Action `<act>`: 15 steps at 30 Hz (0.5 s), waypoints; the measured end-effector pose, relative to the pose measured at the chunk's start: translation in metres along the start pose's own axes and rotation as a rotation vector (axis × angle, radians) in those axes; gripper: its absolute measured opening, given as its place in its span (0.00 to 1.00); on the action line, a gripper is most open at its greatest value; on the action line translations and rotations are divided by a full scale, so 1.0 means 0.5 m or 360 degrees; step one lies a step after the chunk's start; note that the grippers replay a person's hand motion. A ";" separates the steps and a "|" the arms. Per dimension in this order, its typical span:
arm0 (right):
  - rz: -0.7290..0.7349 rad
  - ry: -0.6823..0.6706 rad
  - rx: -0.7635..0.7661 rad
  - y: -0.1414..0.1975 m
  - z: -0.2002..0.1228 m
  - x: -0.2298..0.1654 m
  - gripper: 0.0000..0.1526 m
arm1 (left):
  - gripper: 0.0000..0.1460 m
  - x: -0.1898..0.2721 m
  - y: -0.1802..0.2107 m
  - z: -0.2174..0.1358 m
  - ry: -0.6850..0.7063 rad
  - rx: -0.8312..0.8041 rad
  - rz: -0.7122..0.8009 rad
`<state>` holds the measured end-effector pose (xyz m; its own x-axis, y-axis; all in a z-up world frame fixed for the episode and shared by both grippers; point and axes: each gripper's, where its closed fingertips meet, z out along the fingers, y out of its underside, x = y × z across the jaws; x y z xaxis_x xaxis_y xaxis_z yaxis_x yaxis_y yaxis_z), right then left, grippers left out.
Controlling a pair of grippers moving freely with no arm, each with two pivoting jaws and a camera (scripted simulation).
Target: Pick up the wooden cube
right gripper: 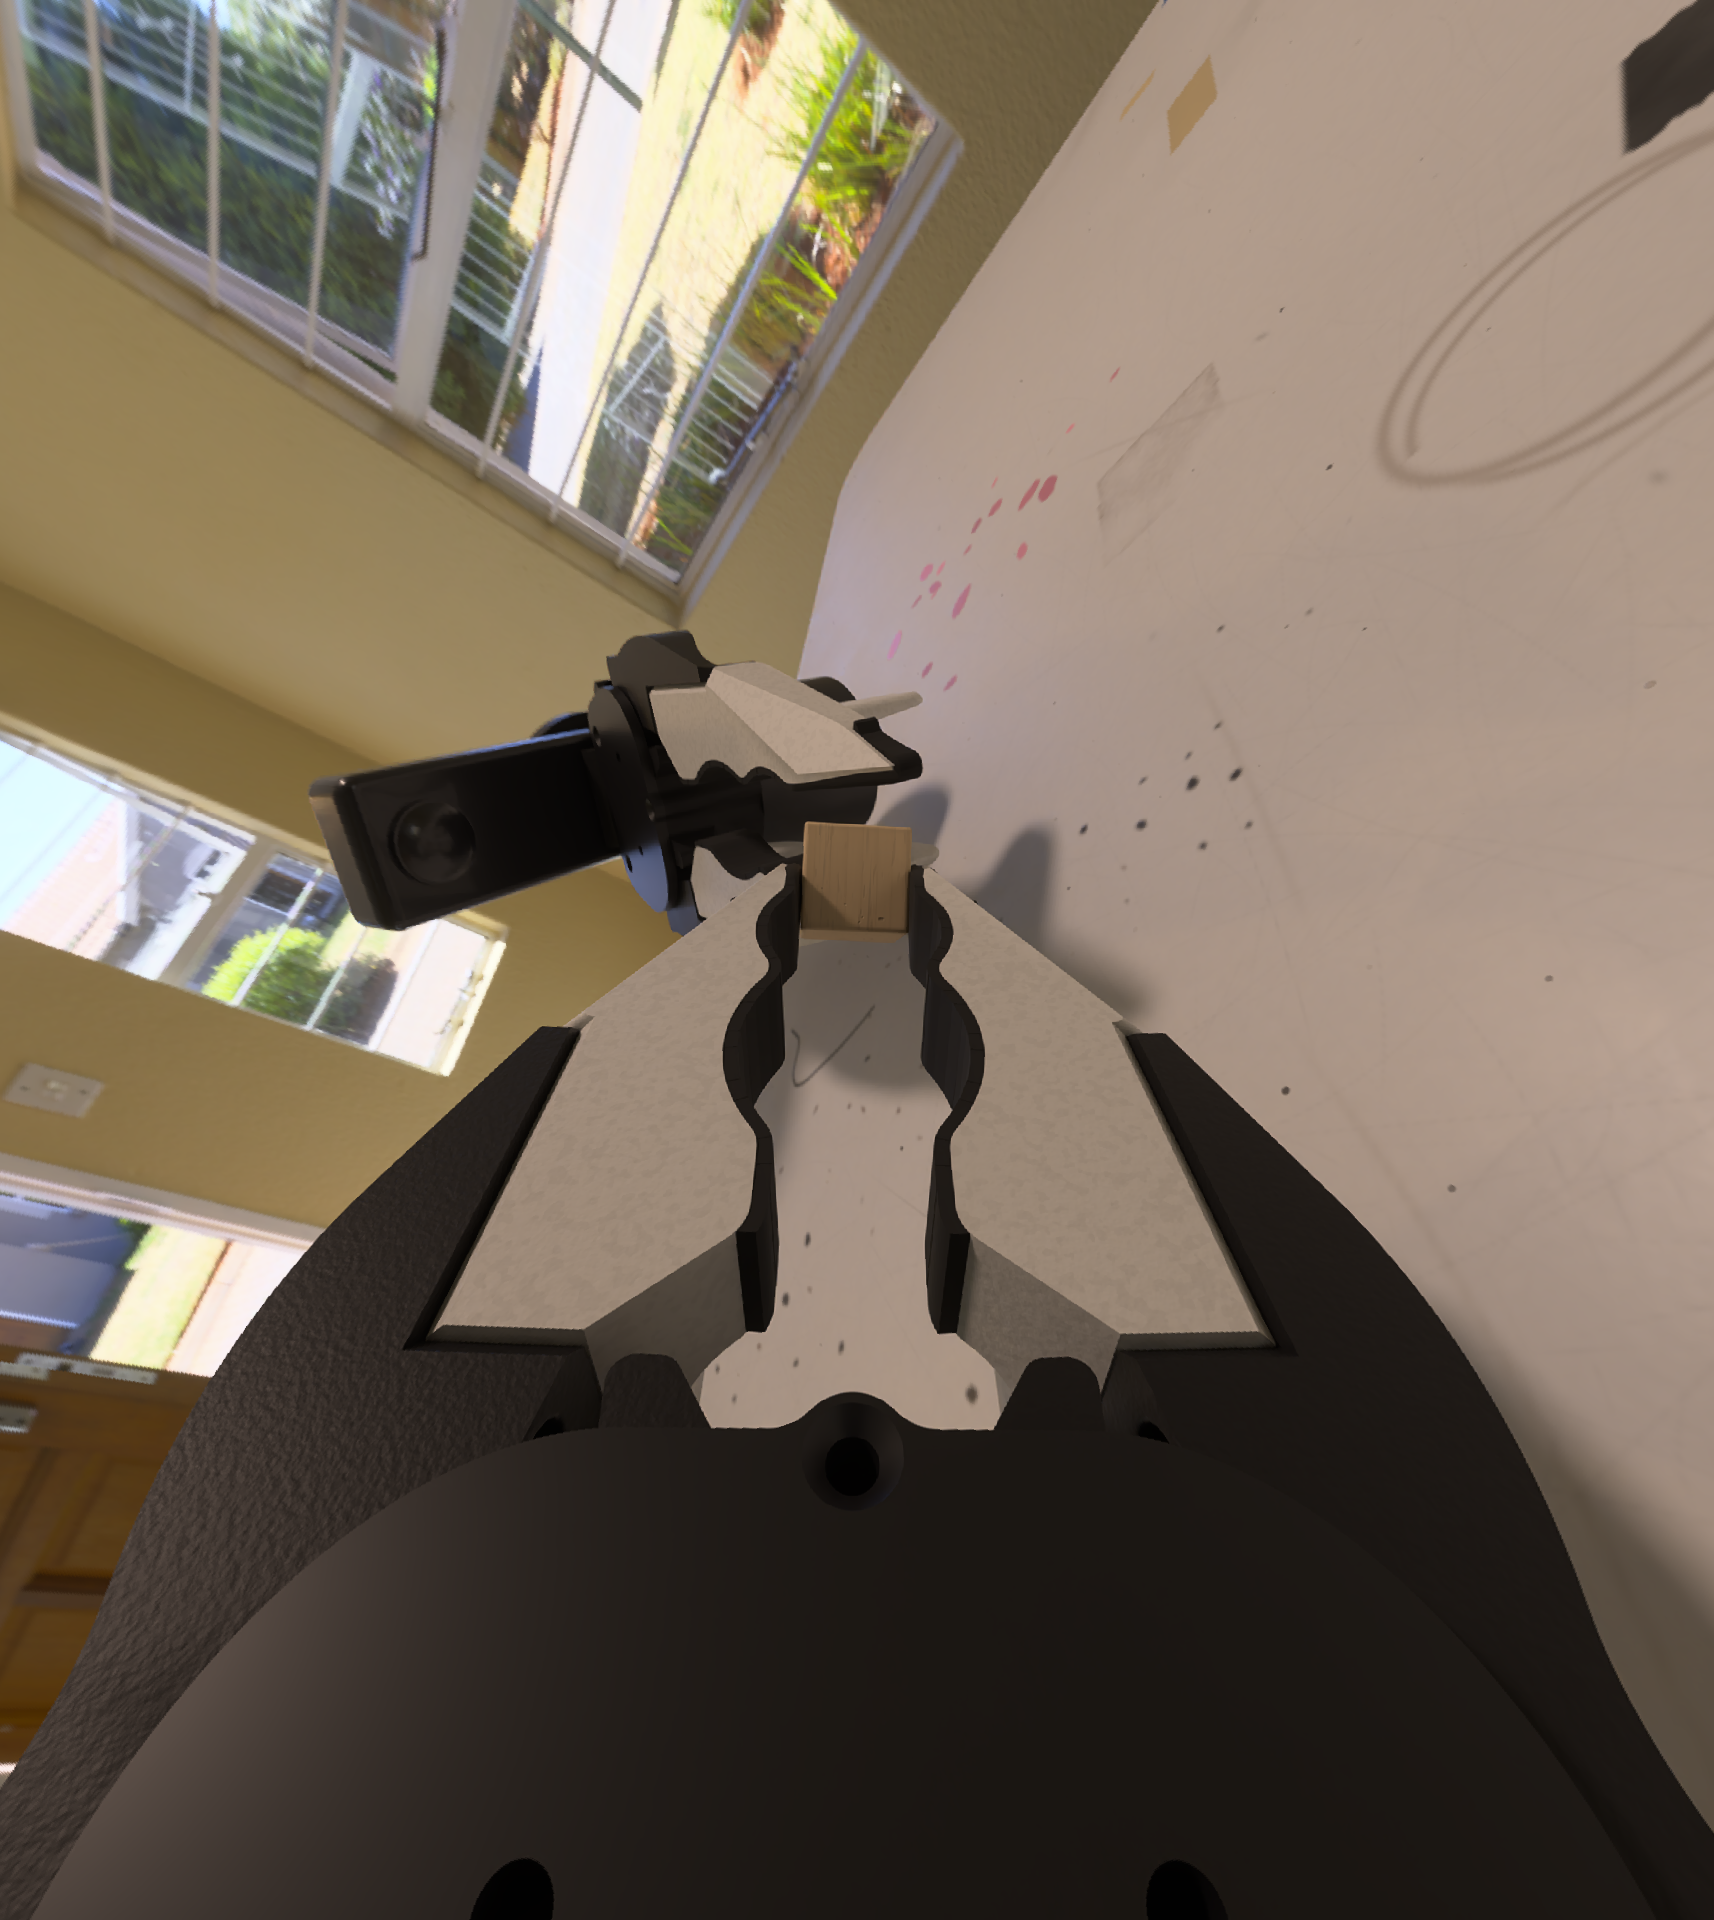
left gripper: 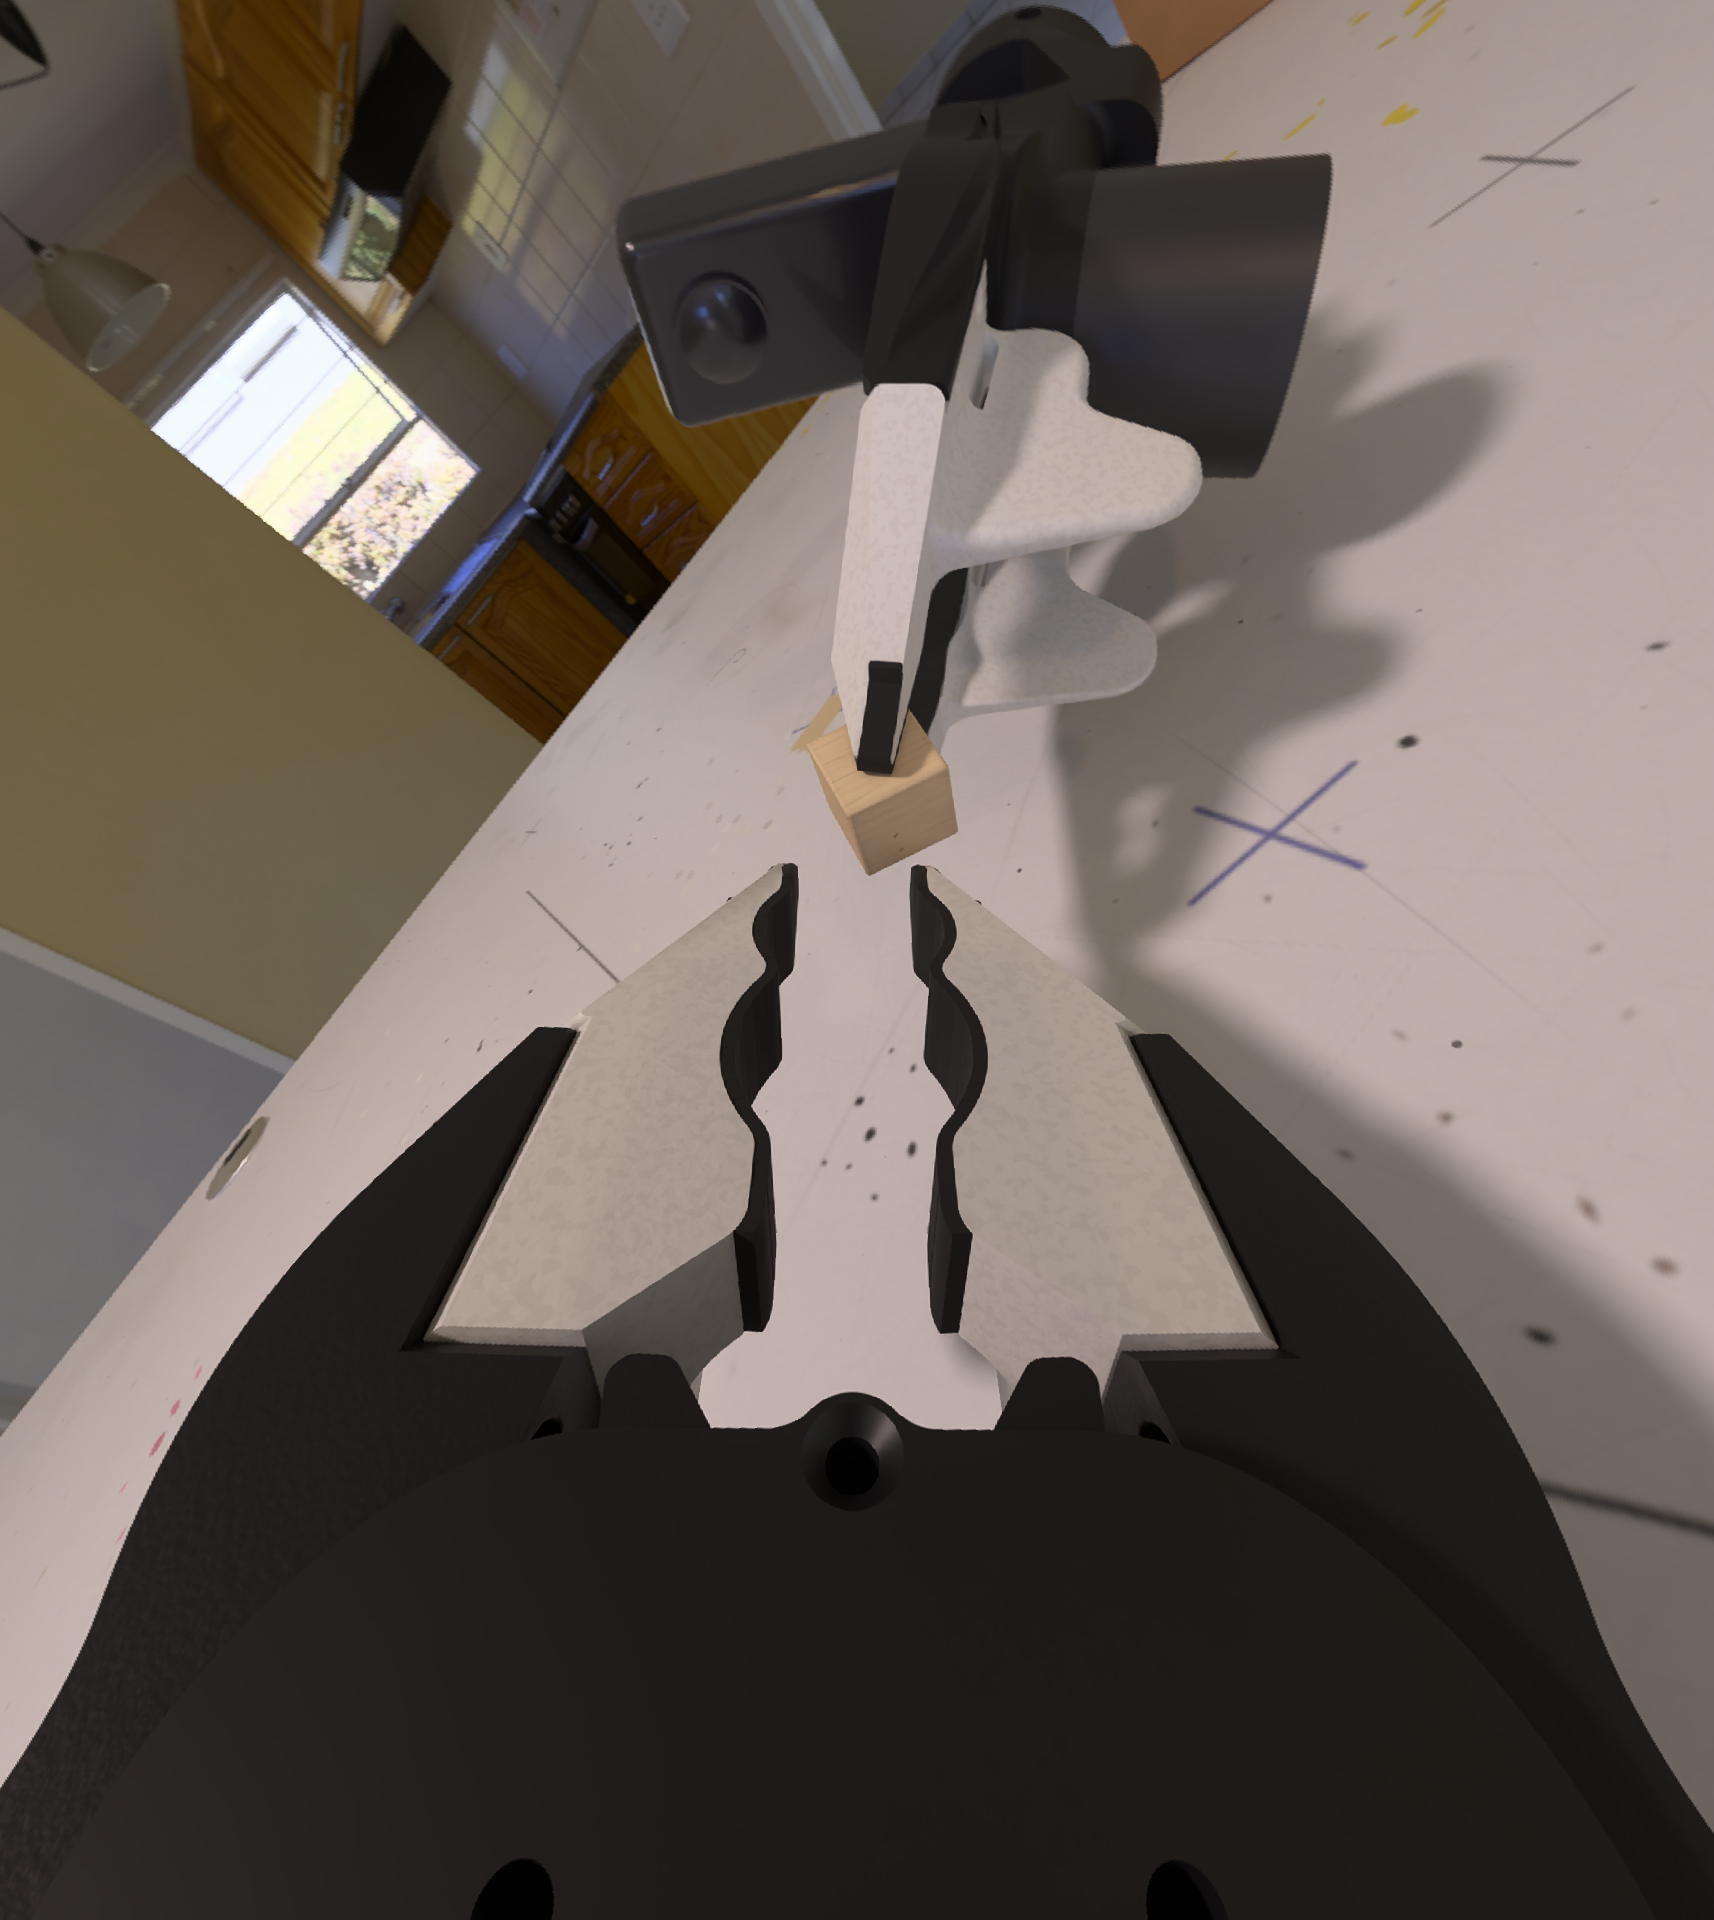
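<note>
The wooden cube is a small pale block clamped between the fingertips of my right gripper. It hangs a little above the white table, with its shadow under it. In the left wrist view the right gripper comes down from above and holds the cube by its top part. My left gripper is open with a narrow gap and empty. Its tips point at the cube from just short of it, not touching. The left gripper also shows behind the cube in the right wrist view.
The table is speckled with dark dots and pink spots, a blue cross mark, a ring mark and a black patch. The table edge runs close on the left. Kitchen cabinets and windows lie beyond it.
</note>
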<state>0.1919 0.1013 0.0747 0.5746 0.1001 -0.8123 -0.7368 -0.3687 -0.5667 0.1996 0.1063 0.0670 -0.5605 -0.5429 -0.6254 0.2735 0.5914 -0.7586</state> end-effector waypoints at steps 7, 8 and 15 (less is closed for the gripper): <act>0.0056 -0.0036 0.0057 -0.007 0.003 0.001 0.13 | 0.14 -0.008 0.002 -0.001 -0.0054 -0.0040 -0.0029; 0.0050 -0.0030 0.0058 -0.007 0.004 0.003 0.13 | 0.13 -0.007 0.004 -0.001 -0.0045 -0.0048 -0.0039; -0.0091 0.0143 0.0037 -0.006 0.001 0.022 0.13 | 0.13 -0.001 0.017 0.002 0.0022 -0.0120 -0.0127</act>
<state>0.2005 0.1040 0.0674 0.6447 0.0365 -0.7635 -0.7094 -0.3433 -0.6155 0.2029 0.1110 0.0605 -0.5888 -0.5823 -0.5605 0.1680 0.5902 -0.7896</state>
